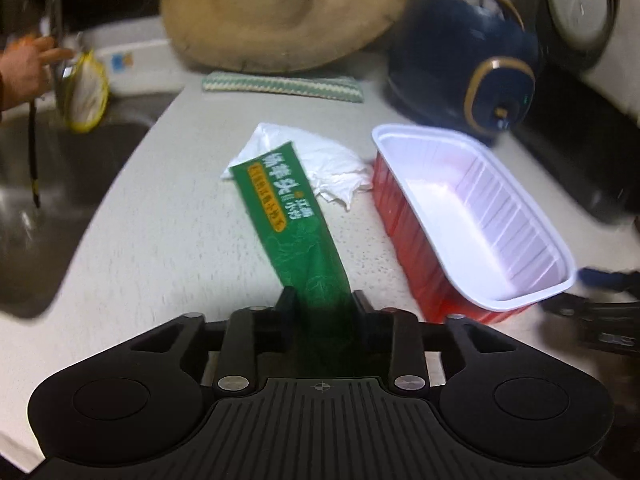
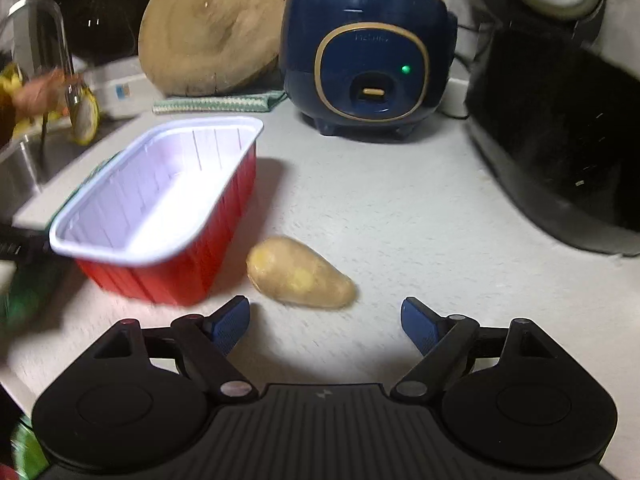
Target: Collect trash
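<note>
The left gripper [image 1: 322, 300] is clamped on a green wrapper [image 1: 294, 216], its long axis pointing away toward the crumpled tissue [image 1: 332, 168]; the red tub [image 1: 460, 216] sits just right. The right gripper [image 2: 326, 320] gapes empty near a potato [image 2: 300, 272] on the speckled kitchen counter [image 2: 380, 208].

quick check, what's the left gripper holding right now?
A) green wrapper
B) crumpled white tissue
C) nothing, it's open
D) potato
A: in the left wrist view the left gripper is closed on the near end of the green wrapper, while the crumpled tissue lies on the counter beyond it and the potato sits in front of the open right gripper.
</note>
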Motion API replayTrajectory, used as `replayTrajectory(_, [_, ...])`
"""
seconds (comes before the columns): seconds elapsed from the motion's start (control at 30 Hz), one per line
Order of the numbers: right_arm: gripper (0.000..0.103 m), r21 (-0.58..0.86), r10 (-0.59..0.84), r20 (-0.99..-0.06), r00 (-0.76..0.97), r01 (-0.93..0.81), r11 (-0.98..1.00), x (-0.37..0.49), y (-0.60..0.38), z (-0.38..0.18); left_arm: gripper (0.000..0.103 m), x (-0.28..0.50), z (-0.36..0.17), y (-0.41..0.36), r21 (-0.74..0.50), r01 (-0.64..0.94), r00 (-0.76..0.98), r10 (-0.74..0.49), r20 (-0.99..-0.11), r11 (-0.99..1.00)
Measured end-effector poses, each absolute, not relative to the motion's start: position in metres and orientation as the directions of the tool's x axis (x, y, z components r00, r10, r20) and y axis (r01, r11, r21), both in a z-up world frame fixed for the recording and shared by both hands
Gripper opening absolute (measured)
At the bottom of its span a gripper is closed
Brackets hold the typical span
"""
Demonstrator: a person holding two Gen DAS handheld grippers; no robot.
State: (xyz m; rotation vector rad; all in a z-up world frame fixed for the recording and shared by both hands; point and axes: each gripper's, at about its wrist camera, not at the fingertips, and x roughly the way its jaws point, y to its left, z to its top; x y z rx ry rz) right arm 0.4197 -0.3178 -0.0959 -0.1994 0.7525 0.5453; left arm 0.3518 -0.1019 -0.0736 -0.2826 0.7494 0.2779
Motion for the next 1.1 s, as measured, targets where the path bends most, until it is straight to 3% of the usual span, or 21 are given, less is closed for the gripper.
replayTrajectory(0.07, [0.083, 0.024, 0.401, -0.687, 0.606, -0.533, 0.846, 0.426, -0.311, -0.096, 0.028, 0.339, -0.07, -0.101, -0.173, -0.343, 0.714, 0.137, -0.686, 0.923])
replayTrajectory(0.1, [0.076, 0.016, 0.4, -0.683, 0.612, -0.534, 0.845, 0.428, -0.307, -0.096, 0.027, 0.331, -0.066, -0.101, -0.179, -0.339, 0.725, 0.135, -0.675, 0.924])
replayTrajectory(0.13, [0.057, 0.008, 0.398, -0.684, 0.611, -0.539, 0.842, 0.429, -0.303, -0.095, 0.026, 0.324, -0.063, -0.101, -0.187, -0.334, 0.735, 0.132, -0.665, 0.924])
replayTrajectory(0.17, [0.056, 0.009, 0.401, -0.689, 0.604, -0.547, 0.837, 0.429, -0.301, -0.095, 0.026, 0.314, -0.058, -0.1, -0.203, -0.329, 0.747, 0.123, -0.653, 0.922])
replayTrajectory(0.47, [0.056, 0.007, 0.382, -0.676, 0.63, -0.513, 0.858, 0.394, -0.308, -0.064, 0.024, 0.189, -0.039, -0.089, -0.359, -0.283, 0.808, 0.02, -0.589, 0.889])
replayTrajectory(0.67, [0.056, 0.056, 0.466, -0.678, 0.569, -0.592, 0.804, 0.321, -0.308, -0.04, 0.024, 0.087, -0.084, -0.078, -0.451, -0.384, 0.753, -0.01, -0.659, 0.806])
replayTrajectory(0.87, [0.056, 0.101, 0.464, -0.812, 0.356, -0.696, 0.711, 0.244, -0.271, -0.085, 0.02, 0.017, -0.186, -0.058, -0.563, -0.605, 0.603, -0.138, -0.786, 0.563])
replayTrajectory(1.1, [0.056, 0.135, 0.407, -0.902, 0.146, -0.8, 0.585, 0.21, -0.221, -0.154, 0.02, 0.01, -0.238, -0.104, -0.596, -0.565, 0.5, -0.338, -0.798, 0.57])
